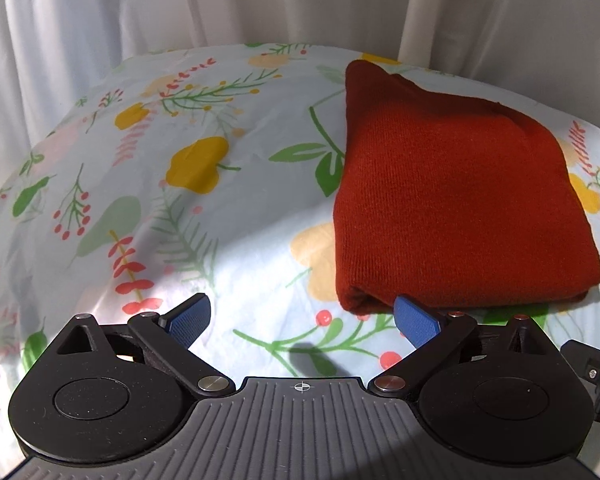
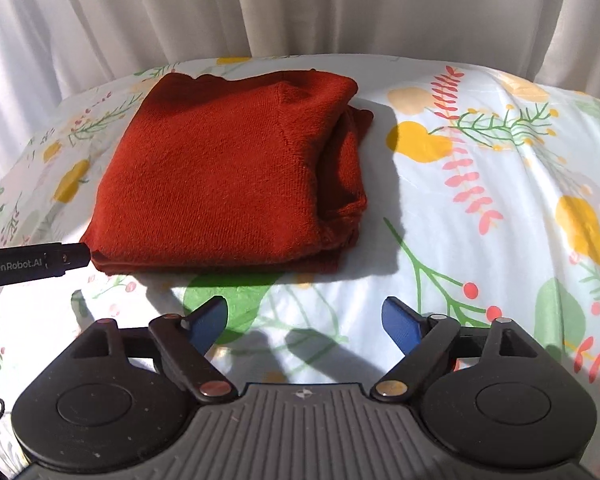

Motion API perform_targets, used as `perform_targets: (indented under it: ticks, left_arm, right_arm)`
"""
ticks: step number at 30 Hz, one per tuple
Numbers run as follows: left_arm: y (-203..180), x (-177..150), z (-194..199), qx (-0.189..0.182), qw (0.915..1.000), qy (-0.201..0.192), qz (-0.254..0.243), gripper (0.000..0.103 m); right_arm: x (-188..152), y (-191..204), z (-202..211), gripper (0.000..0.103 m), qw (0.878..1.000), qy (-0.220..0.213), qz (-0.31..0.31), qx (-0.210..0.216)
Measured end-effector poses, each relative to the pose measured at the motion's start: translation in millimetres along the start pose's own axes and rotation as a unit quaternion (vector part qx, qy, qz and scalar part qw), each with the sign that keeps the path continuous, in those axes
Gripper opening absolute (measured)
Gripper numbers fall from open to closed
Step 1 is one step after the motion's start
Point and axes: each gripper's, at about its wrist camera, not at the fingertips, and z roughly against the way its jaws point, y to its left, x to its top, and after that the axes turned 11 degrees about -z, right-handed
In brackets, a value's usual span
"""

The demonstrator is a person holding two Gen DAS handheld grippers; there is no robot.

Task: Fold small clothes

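1. At the bottom of each wrist view sits that view's own gripper. The left gripper (image 1: 302, 318) has its blue pads spread wide with nothing between them; its right-hand pad stands just at the near edge of the cloth, though whether it touches I cannot tell. The right gripper (image 2: 305, 322) is likewise spread wide and empty, over bare sheet.

2. Just beyond, right of centre in the left view and left of centre in the right view, lies the red knit garment (image 2: 220, 176), folded into a compact, thick rectangle on the floral sheet (image 2: 480, 240).

3. Judged by its ribbed weave, the knit is soft, light and limp, not slippery or fragile; layers could slide apart if only the top one is pinched.

4. Best hold seems the near folded edge, taking all layers, or the looser stacked edges at the pile's right side in the right view.

5. Farthest, across the top of both frames, hangs a white curtain (image 1: 180, 0).
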Motion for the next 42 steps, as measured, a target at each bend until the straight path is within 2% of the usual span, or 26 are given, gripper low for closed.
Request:
perform_targets:
  ticks: [3,8,14,26,42]
  left_arm:
    - [-1.9,-1.9,6.5,-0.019,0.9998,-0.002,0.001,0.101]
    - [-3.5,-0.1,16.1,-0.011,0.9999,-0.006,-0.006,0.101]
    - [3.2,0.3,19.7,-0.019,0.9998,-0.005,0.003,0.101]
    - [5.3,2.2,22.2,-0.029,0.9995,-0.009,-0.007,0.101]
    - [1.8,1.4,19.7,-0.037,0.9991,0.0,-0.018,0.101]
  right_arm:
    - [1.6,10.7,4.3,0.099,1.0,0.012,0.016,-0.02]
    - [5.8,20.1,12.8,0.099,1.0,0.016,0.022,-0.013]
    - [12.4,29.1,16.0,0.099,0.999,0.023,0.018,-0.026]
    - [20.1,31.3,19.1,0.099,0.999,0.023,-0.007,-0.048]
    - [22.0,30.4,18.1,0.099,0.998,0.024,-0.017,-0.054]
